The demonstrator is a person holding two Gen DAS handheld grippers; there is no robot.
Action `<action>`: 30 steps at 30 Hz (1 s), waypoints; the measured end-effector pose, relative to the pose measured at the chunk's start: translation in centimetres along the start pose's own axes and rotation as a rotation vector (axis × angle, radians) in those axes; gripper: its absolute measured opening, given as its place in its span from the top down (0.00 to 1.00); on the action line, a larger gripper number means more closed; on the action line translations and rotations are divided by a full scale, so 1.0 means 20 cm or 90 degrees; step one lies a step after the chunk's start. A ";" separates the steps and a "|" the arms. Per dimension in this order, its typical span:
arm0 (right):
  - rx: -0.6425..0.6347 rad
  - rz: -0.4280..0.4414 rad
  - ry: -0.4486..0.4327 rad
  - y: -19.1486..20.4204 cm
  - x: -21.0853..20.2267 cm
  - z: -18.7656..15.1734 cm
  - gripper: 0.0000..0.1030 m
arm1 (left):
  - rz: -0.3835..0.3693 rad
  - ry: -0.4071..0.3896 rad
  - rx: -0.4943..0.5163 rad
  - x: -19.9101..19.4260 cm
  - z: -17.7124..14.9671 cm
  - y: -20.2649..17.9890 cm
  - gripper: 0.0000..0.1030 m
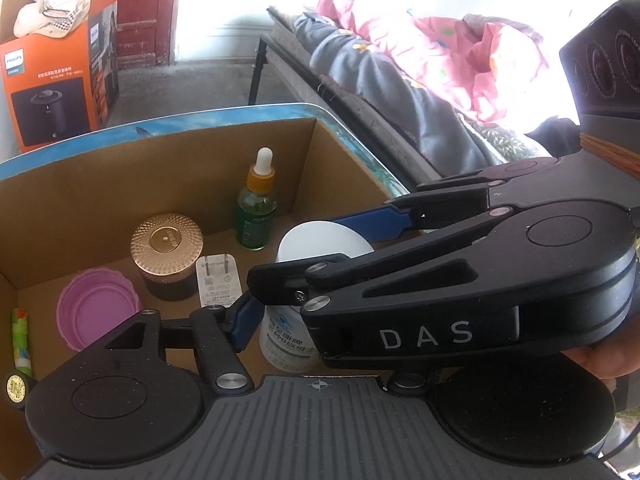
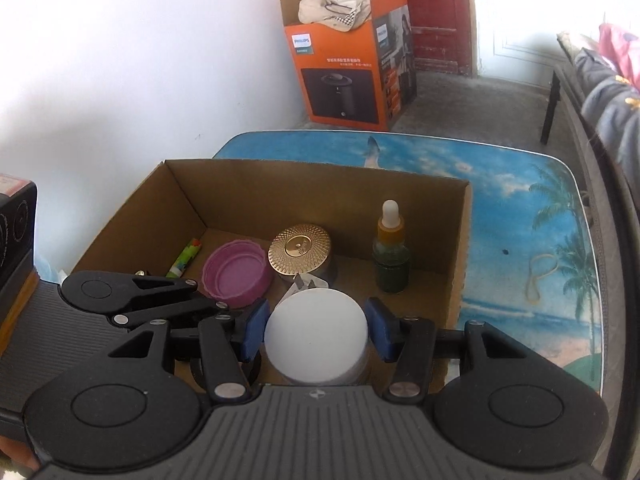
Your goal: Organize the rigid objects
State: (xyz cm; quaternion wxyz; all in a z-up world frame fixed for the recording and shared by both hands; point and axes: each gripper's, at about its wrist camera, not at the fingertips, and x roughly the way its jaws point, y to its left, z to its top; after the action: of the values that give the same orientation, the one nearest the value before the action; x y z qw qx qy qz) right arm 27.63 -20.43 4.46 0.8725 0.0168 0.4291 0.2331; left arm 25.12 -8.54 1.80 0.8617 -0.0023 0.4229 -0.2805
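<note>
A white round-capped bottle (image 2: 316, 340) stands upright near the front of an open cardboard box (image 2: 320, 196). My right gripper (image 2: 316, 332) is shut on its cap, one blue pad on each side. In the left wrist view the right gripper (image 1: 320, 248) reaches in from the right across the bottle (image 1: 284, 344). My left gripper (image 1: 292, 332) is lower, around the bottle's body. Its left pad (image 1: 242, 320) stands just beside the label without pressing on it. Its right finger is hidden under the right gripper.
Inside the box are a green dropper bottle (image 2: 390, 256), a gold-lidded jar (image 2: 299, 248), a pink lid (image 2: 236, 276), a white plug (image 1: 218, 284) and a green tube (image 2: 184, 258). The box sits on a beach-print table (image 2: 520, 220) with a rubber band (image 2: 540, 276). A bed (image 1: 440, 60) lies to the right.
</note>
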 end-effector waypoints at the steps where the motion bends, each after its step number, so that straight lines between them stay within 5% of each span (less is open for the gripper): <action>1: -0.003 -0.003 0.001 0.01 0.00 0.00 0.44 | 0.000 -0.002 -0.001 0.00 0.00 0.00 0.36; 4: -0.011 -0.010 -0.011 0.03 -0.03 0.01 0.32 | 0.002 -0.022 -0.003 -0.03 -0.01 0.01 0.30; 10: 0.016 -0.011 -0.104 0.06 -0.25 -0.01 0.28 | 0.022 -0.083 0.016 -0.20 -0.04 -0.03 0.12; 16: 0.034 -0.037 -0.238 0.18 -0.63 -0.17 0.00 | 0.042 -0.169 0.019 -0.49 -0.13 -0.07 0.00; 22: 0.037 -0.110 -0.313 0.33 -0.83 -0.39 0.00 | 0.152 -0.178 0.002 -0.66 -0.23 -0.08 0.00; 28: 0.061 -0.205 -0.314 0.43 -0.77 -0.58 0.00 | 0.316 -0.175 0.005 -0.71 -0.34 -0.06 0.00; 30: 0.082 -0.218 -0.300 0.45 -0.73 -0.62 0.00 | 0.329 -0.177 -0.007 -0.71 -0.37 -0.04 0.00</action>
State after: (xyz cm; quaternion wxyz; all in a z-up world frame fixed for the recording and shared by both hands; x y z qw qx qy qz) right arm 7.02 -20.78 9.46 0.9718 0.0532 0.2255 0.0442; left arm 12.41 -0.68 7.49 0.9542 0.0627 0.2888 -0.0463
